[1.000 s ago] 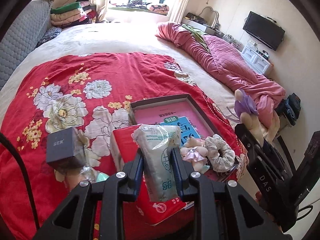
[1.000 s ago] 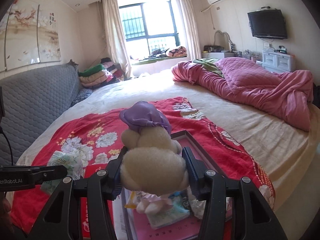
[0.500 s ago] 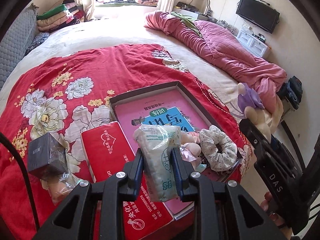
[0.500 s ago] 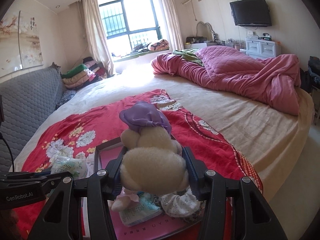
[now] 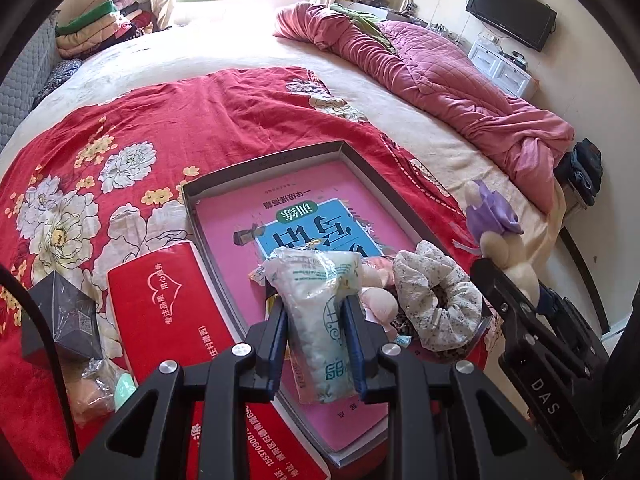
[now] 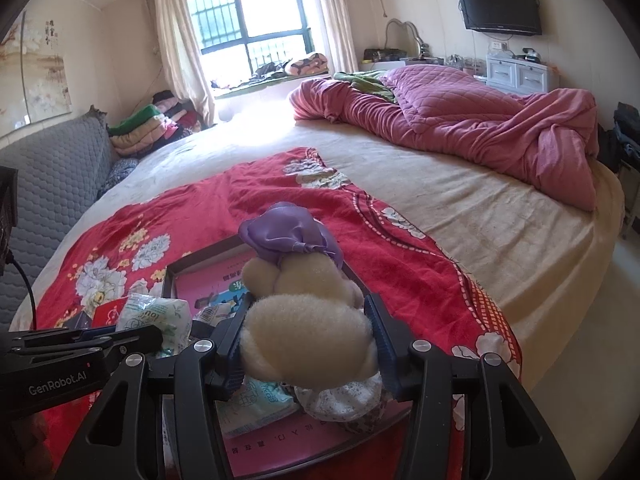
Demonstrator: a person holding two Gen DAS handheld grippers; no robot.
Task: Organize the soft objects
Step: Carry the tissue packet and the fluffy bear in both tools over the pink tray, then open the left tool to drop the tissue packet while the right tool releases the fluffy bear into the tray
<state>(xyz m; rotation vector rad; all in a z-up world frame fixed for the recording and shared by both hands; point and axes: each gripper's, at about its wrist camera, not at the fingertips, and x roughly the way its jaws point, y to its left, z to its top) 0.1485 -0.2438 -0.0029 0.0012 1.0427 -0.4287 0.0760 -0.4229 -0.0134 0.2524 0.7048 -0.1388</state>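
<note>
a: left wrist view first. left gripper (image 5: 316, 316) is pinching a tissue pack (image 5: 318, 320) from both sides, pads pressed into the plastic. the pack hangs over the near end of the tray (image 5: 208, 188).
b: step?
a: carrying it to the tray, looks like the drop-off. next move calls for lowering onto a free bit of the tray floor, then letting go. a scrunchie (image 5: 436, 300) already lies in the tray's near right corner, so keep left of it.
b: right wrist view?
a: right gripper (image 6: 310, 344) is squeezing a plush toy (image 6: 308, 320) by its cream body, purple bow pointing toward the tray's far end. toy hangs above the tray's (image 6: 188, 262) near end, over the scrunchie (image 6: 340, 398).
b: touching the tray?
a: can't tell, toy hides what's under it. same job there, set down and release.
</note>
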